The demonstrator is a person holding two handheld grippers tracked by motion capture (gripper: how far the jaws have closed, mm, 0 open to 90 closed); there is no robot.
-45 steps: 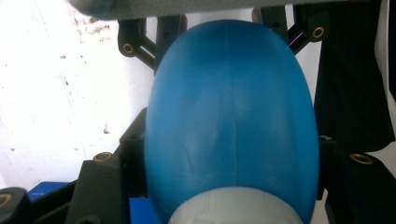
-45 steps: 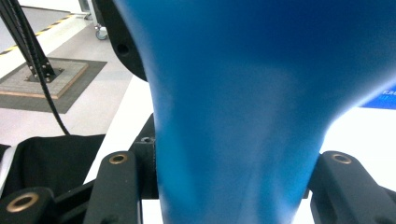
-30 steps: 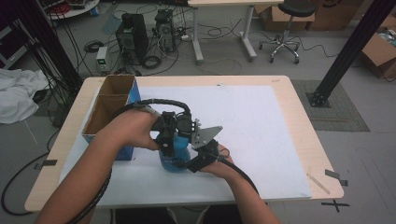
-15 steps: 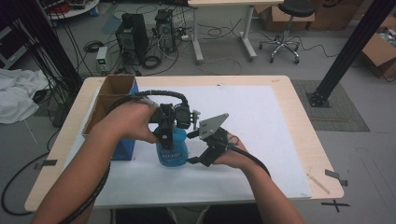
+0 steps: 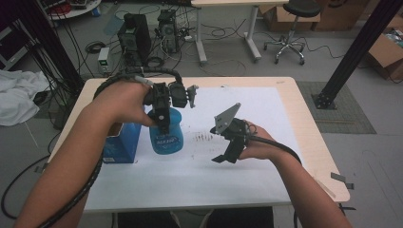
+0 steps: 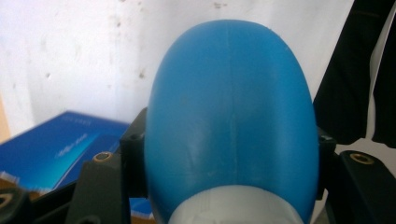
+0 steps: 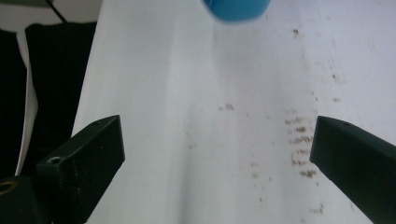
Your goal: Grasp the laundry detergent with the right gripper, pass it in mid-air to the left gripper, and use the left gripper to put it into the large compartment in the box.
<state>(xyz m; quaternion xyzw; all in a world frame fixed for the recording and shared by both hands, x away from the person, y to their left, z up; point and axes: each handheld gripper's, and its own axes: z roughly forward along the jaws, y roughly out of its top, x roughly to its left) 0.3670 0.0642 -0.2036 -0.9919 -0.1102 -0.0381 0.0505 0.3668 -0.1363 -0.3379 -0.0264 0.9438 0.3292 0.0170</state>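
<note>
A blue plastic bottle with a white neck hangs above the white sheet, left of centre. My left gripper points down and is shut on its upper part. In the left gripper view the bottle's rounded body bulges between the two black jaws of the left gripper. My right gripper hovers to the right of the bottle, apart from it. Its jaws have just been opening and nothing is between them. In the right gripper view the right gripper stands wide open over the sheet, with the bottle's bottom at the top edge.
A blue box stands at the table's left under my left forearm, and its lid shows beside the bottle. A white sheet with brown smudges covers the wooden table. Computers, cables and a stool are on the floor beyond.
My left gripper has lifted the bottle up off the sheet. The right gripper has drawn away from the bottle to the right and opened wide.
</note>
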